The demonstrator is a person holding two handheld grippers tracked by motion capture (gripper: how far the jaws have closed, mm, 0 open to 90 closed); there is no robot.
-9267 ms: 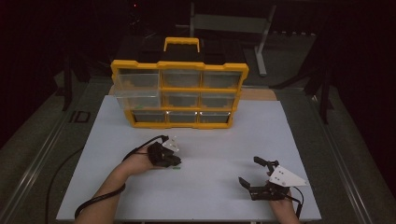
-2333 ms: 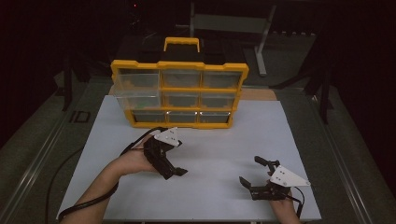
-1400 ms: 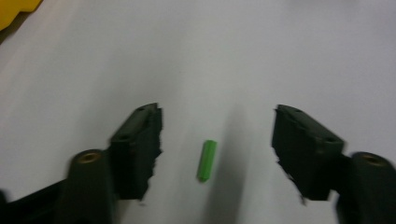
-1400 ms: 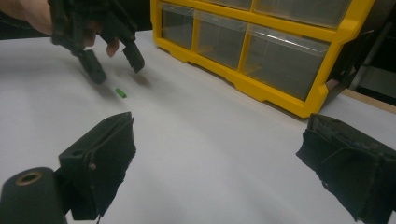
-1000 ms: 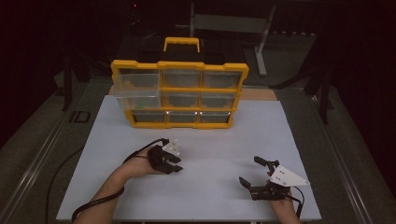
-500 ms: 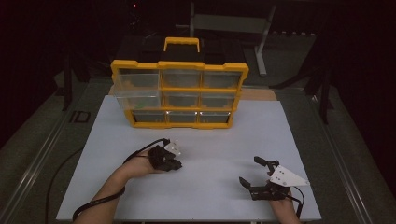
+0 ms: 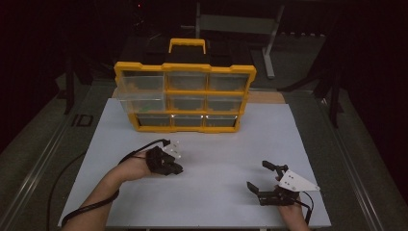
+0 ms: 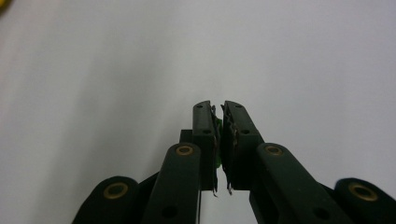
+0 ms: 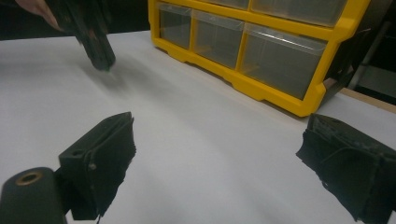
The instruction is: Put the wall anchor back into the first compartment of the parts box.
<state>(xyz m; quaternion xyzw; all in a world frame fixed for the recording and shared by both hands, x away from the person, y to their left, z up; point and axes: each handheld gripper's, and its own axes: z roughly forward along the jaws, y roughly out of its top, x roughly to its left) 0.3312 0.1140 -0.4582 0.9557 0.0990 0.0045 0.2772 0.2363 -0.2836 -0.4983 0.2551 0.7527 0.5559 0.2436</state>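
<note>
the white table (image 7: 211, 207) spreads out under me, and at its far edge stands the yellow organizer case (image 7: 185, 96) with its clear-fronted drawers and its handle sticking up; in my right gripper view the case (image 9: 261, 46) sits off to the upper right, well apart from my jaws. on the case's left side one clear drawer (image 7: 142, 91) juts out past the yellow frame. my left gripper (image 7: 172, 163) is in the left half of the table, in front of the case and apart from it, with its cable trailing back along my forearm (the same gripper shows dark and blurred at the top left of my right gripper view (image 9: 95, 42), tips pointing down just above the white surface). its jaws are pressed nearly together, and in my left gripper view (image 8: 219, 140) a small green piece (image 8: 217, 144) is pinched between the pads, with only a thin sliver of it visible, so i cannot tell what it is. my right gripper (image 7: 264, 180) is near the front right of the table, its jaws spread wide with nothing between them, just bare white table (image 9: 210, 154) showing in the gap.
</note>
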